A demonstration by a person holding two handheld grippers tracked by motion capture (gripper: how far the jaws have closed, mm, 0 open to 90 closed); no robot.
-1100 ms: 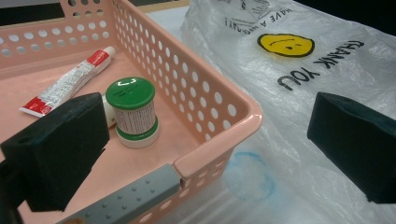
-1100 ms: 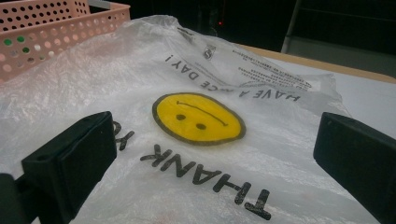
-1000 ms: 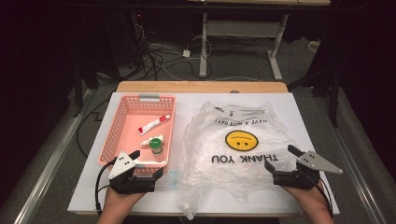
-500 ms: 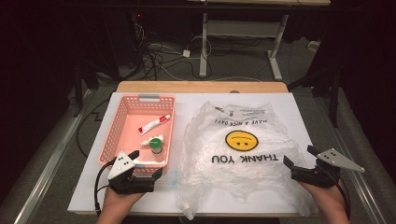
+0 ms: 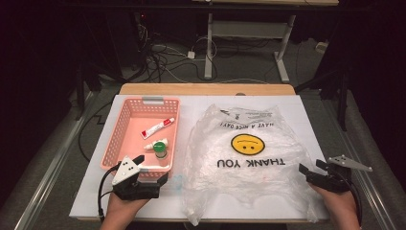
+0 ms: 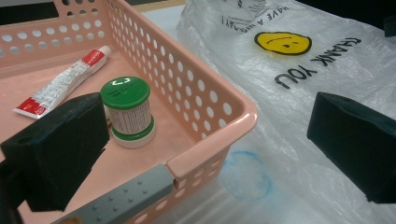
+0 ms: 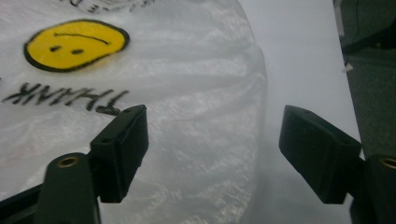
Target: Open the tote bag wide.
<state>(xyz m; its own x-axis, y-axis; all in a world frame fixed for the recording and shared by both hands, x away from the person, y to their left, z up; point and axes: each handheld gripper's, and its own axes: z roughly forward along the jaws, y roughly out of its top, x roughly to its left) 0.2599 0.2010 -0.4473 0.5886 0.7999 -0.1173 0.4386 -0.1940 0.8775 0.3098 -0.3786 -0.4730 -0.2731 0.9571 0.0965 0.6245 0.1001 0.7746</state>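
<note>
A clear plastic bag (image 5: 246,158) with a yellow smiley and "THANK YOU" lies flat on the white table (image 5: 306,115). My right gripper (image 5: 311,166) sits low at the bag's near right edge. Its jaws have just been closing but stand apart; in the right gripper view (image 7: 212,140) the bag's edge (image 7: 201,116) lies under the gap, untouched. My left gripper (image 5: 153,168) is open, and in the left gripper view (image 6: 210,140) it straddles the near right corner of the pink basket (image 6: 212,135). In the basket are a green-lidded bottle (image 6: 127,112) and a red-and-white tube (image 6: 65,81).
The basket (image 5: 110,148) stands on the left half of the table, the bag (image 6: 299,70) right beside it. A faint blue ring (image 6: 245,179) shows under the bag near the basket's corner. Dark floor with cables and desk legs lies beyond the table's far edge.
My right gripper has moved to the right, from over the bag's near part to its right edge, and its jaws have narrowed. The left gripper has stayed put.
</note>
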